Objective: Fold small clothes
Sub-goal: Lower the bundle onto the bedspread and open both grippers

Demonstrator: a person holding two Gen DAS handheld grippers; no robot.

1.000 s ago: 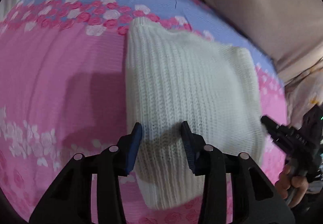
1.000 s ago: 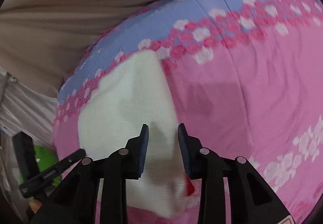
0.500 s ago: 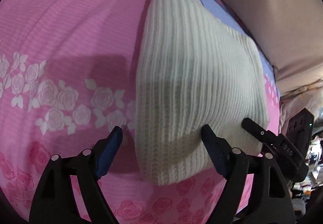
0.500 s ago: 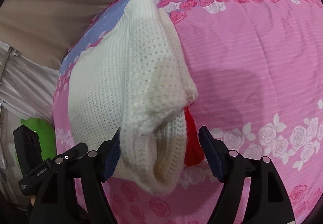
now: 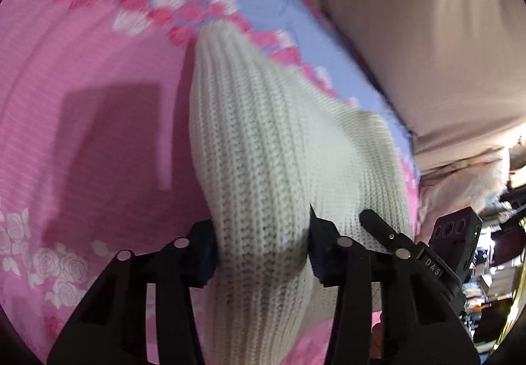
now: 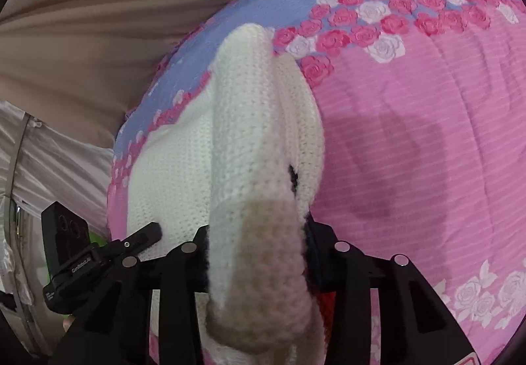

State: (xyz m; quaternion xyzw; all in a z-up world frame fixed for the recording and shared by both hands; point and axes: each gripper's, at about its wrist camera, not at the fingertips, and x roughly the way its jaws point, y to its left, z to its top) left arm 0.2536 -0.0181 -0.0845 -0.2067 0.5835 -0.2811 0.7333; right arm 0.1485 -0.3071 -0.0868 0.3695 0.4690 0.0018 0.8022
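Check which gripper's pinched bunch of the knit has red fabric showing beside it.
The right gripper: red fabric shows beside its bunch of white knit. The left gripper shows only knit.

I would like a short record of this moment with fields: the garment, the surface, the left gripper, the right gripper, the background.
garment: white knitted sweater, near edge lifted, far end resting on the cover
surface: pink bedcover with rose print and a blue band
left gripper: shut on the sweater's near edge
right gripper: shut on the sweater's near edge
background: beige fabric beyond the bedcover
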